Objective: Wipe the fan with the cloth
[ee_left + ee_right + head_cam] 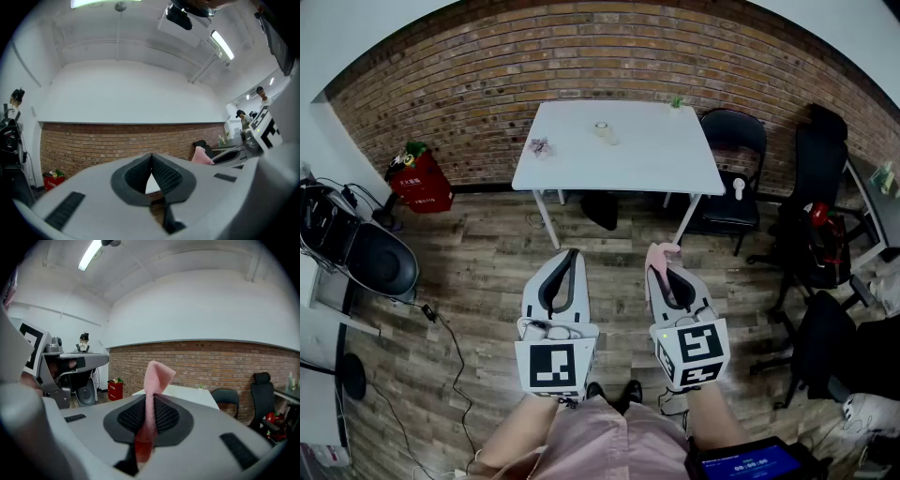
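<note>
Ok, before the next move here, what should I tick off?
1. Cloth gripped by right tool: ok, jaws shut on it.
2. Enough cloth free to wipe with: ok, a fold stands up past the jaws.
3. Left tool free: ok, shut with nothing between the jaws.
4. Fan located: cannot tell, none is clearly visible in any view.
5. Table within reach: not ok, it stands well ahead of both tools.
</note>
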